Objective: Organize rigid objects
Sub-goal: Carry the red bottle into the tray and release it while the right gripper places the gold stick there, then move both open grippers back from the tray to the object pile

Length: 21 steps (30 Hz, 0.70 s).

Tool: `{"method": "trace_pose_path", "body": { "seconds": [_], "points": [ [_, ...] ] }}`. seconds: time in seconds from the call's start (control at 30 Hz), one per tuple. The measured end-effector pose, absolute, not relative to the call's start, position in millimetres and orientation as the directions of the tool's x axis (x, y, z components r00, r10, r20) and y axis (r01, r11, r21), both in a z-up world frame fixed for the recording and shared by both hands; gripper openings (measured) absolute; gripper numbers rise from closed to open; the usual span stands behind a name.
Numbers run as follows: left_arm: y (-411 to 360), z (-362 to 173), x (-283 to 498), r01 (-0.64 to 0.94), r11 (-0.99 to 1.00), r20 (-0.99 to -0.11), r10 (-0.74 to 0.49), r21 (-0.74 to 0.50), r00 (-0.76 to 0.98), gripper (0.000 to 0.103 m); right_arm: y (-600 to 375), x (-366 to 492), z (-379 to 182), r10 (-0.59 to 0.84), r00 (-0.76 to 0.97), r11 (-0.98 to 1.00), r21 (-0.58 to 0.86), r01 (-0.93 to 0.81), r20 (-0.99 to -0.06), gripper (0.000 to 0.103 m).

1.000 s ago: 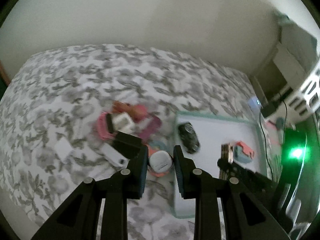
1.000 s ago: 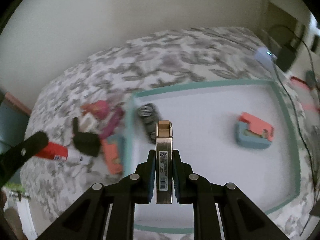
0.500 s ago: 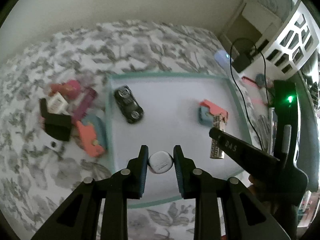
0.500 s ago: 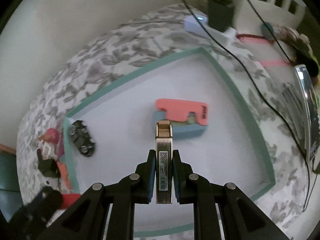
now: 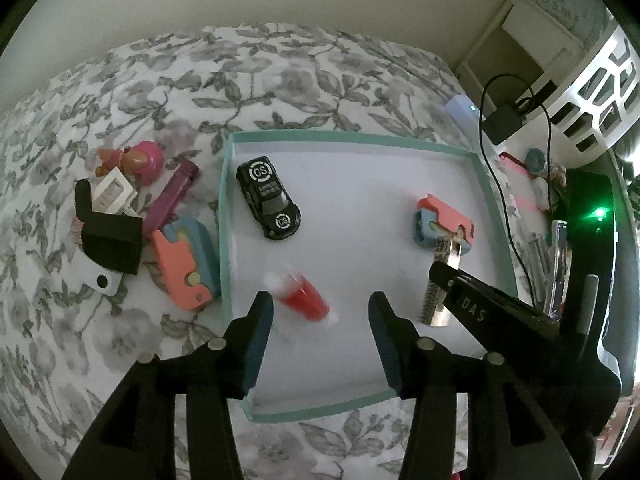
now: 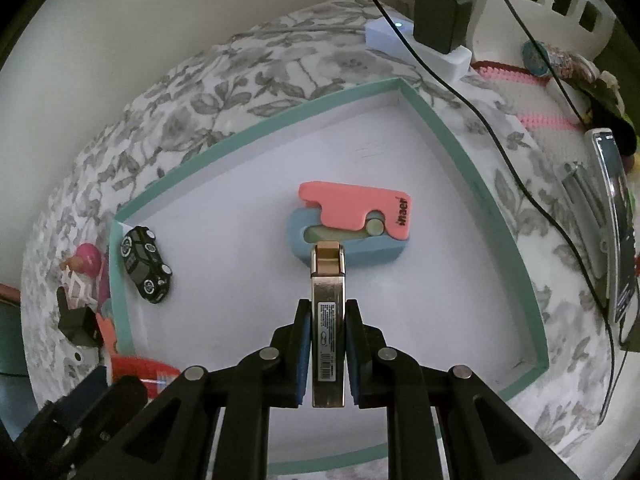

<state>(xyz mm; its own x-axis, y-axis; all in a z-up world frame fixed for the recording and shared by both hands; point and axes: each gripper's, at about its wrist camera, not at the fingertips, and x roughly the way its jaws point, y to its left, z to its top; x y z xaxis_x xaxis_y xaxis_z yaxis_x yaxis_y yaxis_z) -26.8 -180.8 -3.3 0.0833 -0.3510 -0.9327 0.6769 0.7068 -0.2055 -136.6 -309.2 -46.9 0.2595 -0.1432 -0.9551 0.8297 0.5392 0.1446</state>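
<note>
A teal-rimmed white tray (image 5: 344, 136) lies on the flowered bedspread. My left gripper (image 5: 320, 304) hangs over its near part with its jaws opening. A blurred red tube with a white cap (image 5: 302, 296) is down in the tray between them, and neither pad touches it. My right gripper (image 6: 328, 312) is shut on a flat gold-and-silver metal bar (image 6: 328, 320) that points down at the tray (image 6: 256, 132). Just beyond the bar's tip lies a pink-and-blue piece (image 6: 352, 216). A black toy car (image 5: 268, 198) sits in the tray's far left corner.
Left of the tray lies a pile: a pink figure (image 5: 140, 158), a black bracket (image 5: 110, 236), a purple bar (image 5: 170, 198) and a second pink-and-blue piece (image 5: 184, 264). A power strip with a charger and cable (image 6: 436, 12) and a phone (image 6: 618, 220) lie to the right.
Both grippers have moved from the pile side to over the tray. The left jaws have opened and let go of the red tube, which now sits in the tray. The right grip is unchanged.
</note>
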Motion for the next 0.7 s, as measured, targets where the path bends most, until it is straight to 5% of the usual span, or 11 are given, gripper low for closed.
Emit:
{"method": "trace_pose_path", "body": {
  "seconds": [0.4,0.47,0.57,0.7],
  "points": [
    [-162.0,6.3,-4.7,0.617,0.764,-0.926,-0.348,-0.19,0.146,0.081,-308.8,-133.2,-45.8,-0.159,0.267,0.556,0.137,0.82,-0.95,0.025],
    [-155.3,6.0,2.5,0.591,0.783,-0.925,-0.347,-0.194,0.156,0.084,-309.2,-133.5,-44.7,-0.169,0.268,0.557,0.132,0.82,-0.949,0.044],
    [-144.6,4.3,14.0,0.546,0.811,-0.922,-0.35,-0.208,0.168,0.085,-309.7,-133.6,-43.2,-0.181,0.28,0.558,0.136,0.819,-0.943,0.061],
    [-128.2,1.9,29.0,0.482,0.847,-0.917,-0.35,-0.223,0.191,0.097,-308.6,-132.1,-42.3,-0.193,0.291,0.564,0.137,0.814,-0.937,0.067]
  ]
}}
